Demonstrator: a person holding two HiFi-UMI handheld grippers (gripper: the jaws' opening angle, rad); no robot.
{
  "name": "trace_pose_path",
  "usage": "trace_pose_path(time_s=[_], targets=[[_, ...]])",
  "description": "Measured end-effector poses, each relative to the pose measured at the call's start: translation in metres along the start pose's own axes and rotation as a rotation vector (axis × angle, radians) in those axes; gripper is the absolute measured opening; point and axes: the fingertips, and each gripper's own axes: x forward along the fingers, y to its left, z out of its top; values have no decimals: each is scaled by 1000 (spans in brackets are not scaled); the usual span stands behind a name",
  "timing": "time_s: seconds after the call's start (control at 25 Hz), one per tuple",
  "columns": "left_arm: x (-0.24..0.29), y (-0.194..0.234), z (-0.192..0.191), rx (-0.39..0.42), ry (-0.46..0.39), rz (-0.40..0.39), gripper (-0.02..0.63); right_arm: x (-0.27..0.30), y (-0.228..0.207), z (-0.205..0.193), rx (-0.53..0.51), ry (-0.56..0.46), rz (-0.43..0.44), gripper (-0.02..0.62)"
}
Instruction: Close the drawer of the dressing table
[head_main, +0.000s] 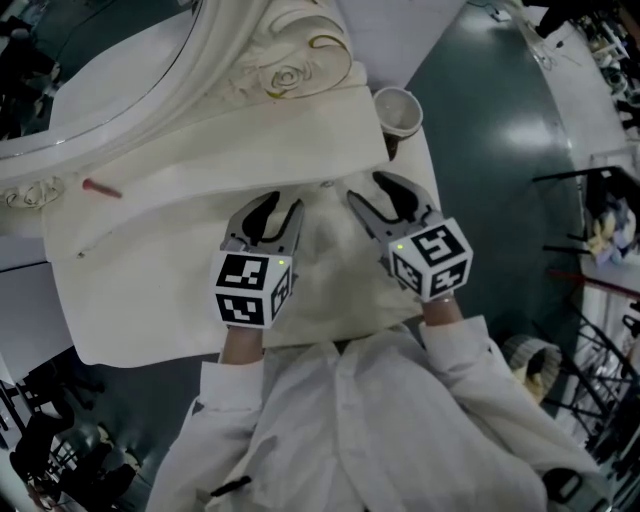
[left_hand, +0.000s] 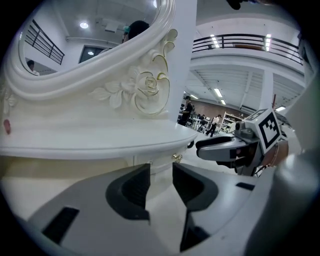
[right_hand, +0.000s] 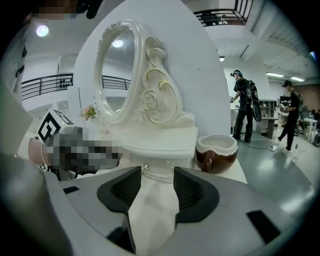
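Note:
The white dressing table (head_main: 150, 290) carries a raised shelf (head_main: 300, 130) under its carved mirror. A small drawer front with a gold knob (left_hand: 176, 158) sits below that shelf, and the knob (right_hand: 145, 166) also shows in the right gripper view. I cannot tell how far out the drawer stands. My left gripper (head_main: 280, 212) hovers over the tabletop facing the shelf, open, with nothing between its jaws (left_hand: 161, 187). My right gripper (head_main: 372, 190) is beside it, a little nearer the shelf, also open and empty (right_hand: 152, 187). It shows from the side (left_hand: 200, 146) in the left gripper view.
A brown and white cup (head_main: 397, 110) stands at the shelf's right end, close to my right gripper (right_hand: 216, 150). A small red item (head_main: 100, 188) and a thin stick (head_main: 95, 243) lie on the left of the table. People stand far back on the floor (right_hand: 245, 110).

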Motion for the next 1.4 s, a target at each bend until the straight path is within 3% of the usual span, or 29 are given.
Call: trace_pose_path(time_s=[0.08,0.16,0.48,0.84,1.16,1.4], targets=[[-5,-9,2,-29,-17,-36,134,-6,5,4,-22,-8,12,185],[-12,-15,4,-47,-36,-51,96,-12,10,7,-45,-14,18,91],[-33,-50,14,26,-60,-131,27,-39,40,10,-141,55,118,11],[-54,-90,12,70,-61,-235,15,-60,75,18,-253,121,243,8],[-60,-100,15,97,-50,-223,13,-78,95,23,-304,165,290,8],[-63,-98,12,61,-28,-209,12,-76,99,30,-328,164,294,8]])
